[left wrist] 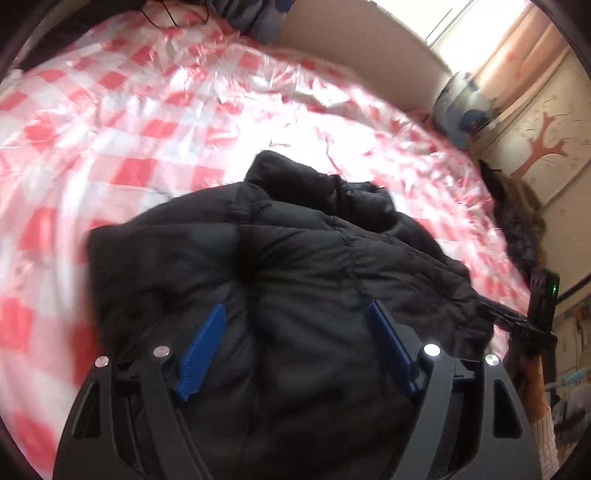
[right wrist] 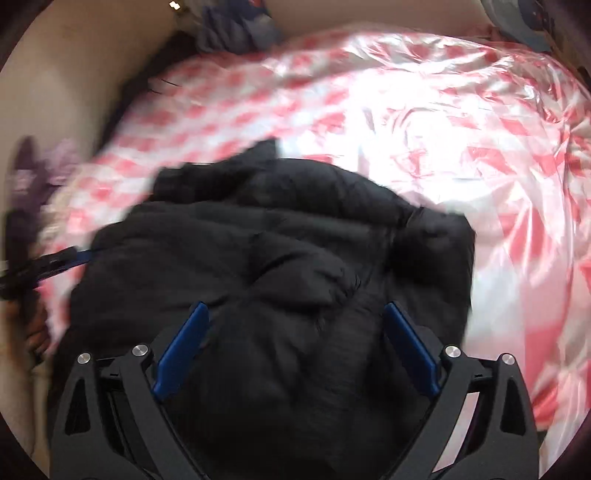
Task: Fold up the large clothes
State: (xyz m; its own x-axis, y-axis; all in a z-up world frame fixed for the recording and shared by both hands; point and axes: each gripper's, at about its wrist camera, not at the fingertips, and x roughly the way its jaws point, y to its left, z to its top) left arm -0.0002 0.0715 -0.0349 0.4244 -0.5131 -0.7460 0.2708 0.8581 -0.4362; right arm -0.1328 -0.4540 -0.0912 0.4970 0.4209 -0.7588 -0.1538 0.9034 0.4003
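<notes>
Black puffer jacket: bunched up in a thick, folded heap on the near part of the bed, right under both grippers. Quilted panels all puffed up, and a collar or hood bit sticks out at the far end.

Where it sits: on the red-and-white checked plastic sheet that covers the whole bed. The sheet is crinkly and shiny, with lots of glare in the middle.

Left gripper: jaws spread wide, blue pads well apart, nothing pinched between them. The jacket fills the gap, but the pads aren't pressing on it as far as I can see.

Right gripper: same deal, jaws about as wide as they go, blue pads either side of the jacket heap, not clamping anything.

Right gripper from the left camera: it pokes in at the right edge, green light on, just beside the jacket's right side.

Left gripper from the right camera: its tip shows at the left edge, right at the jacket's left side. It's blurry, so I can't tell if it's touching.

Containers: a bluish bin-like thing stands far right by the curtain. Too blurry to say what's in it.

Far end of the bed: some blue-grey fabric piled against the wall.
</notes>
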